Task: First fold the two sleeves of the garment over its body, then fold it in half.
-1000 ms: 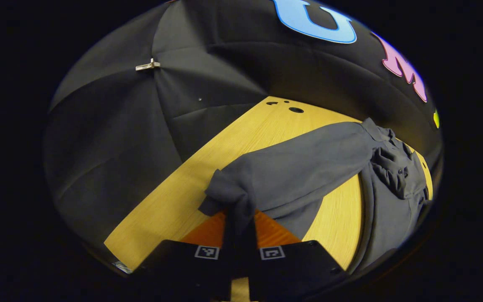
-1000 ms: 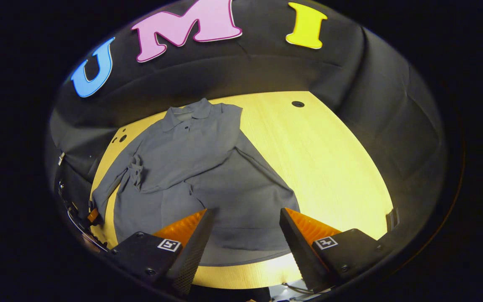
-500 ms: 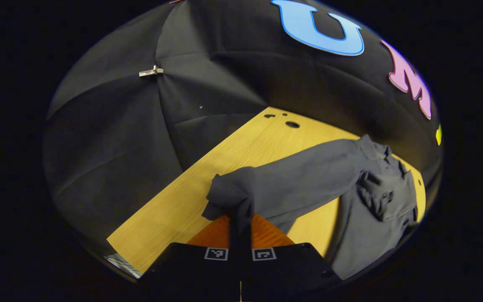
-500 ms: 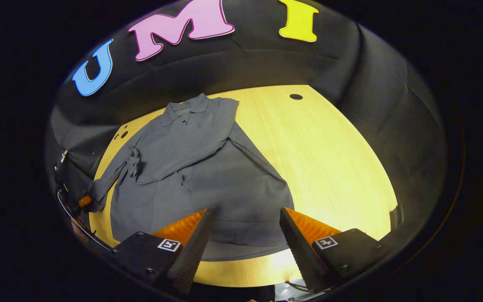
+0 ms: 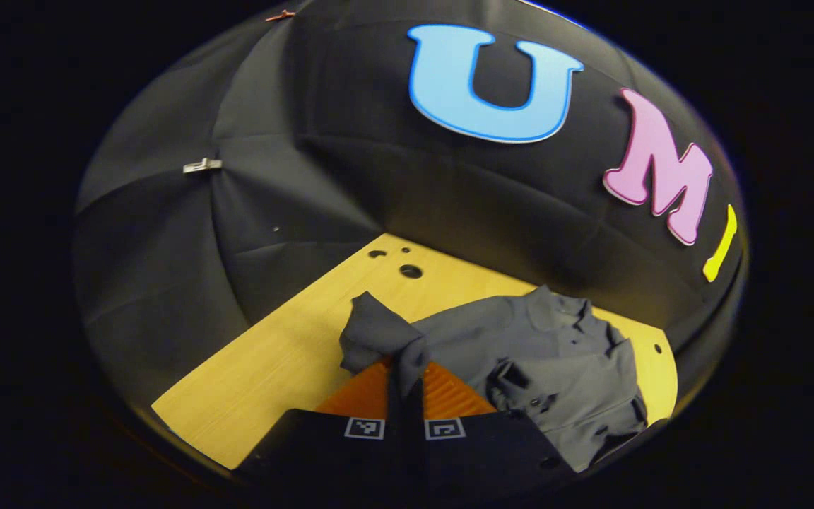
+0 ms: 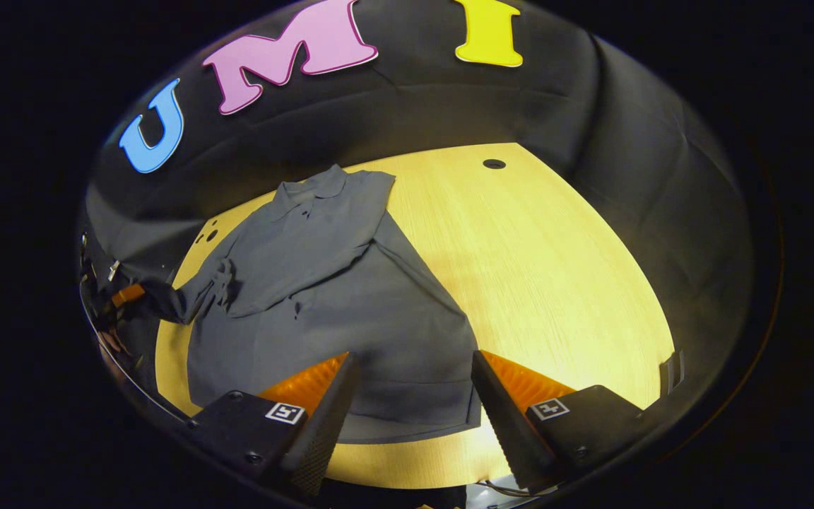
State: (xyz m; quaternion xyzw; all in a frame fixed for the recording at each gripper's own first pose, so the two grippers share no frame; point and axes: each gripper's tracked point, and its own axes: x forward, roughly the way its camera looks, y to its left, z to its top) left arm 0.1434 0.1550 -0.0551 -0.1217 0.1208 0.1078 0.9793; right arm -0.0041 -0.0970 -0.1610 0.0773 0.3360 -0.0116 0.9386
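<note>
Since 1 second ago, the left tongs (image 5: 405, 367) have carried the cuff of the sleeve (image 5: 379, 334) up off the desk (image 5: 273, 360) toward the shirt's body, both fingers clenched on the bunched cloth. Nearest in the right gripper view, the right tongs (image 6: 410, 396) hang released above the hem of the grey shirt (image 6: 350, 311). Beyond, it lies flat on the desk, 1 sleeve already folded across its chest, collar toward the booth wall.

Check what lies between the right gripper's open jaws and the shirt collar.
In the right gripper view, only the grey shirt itself: hem nearest the right gripper, then the body with one sleeve folded across it, up to the collar.
</note>
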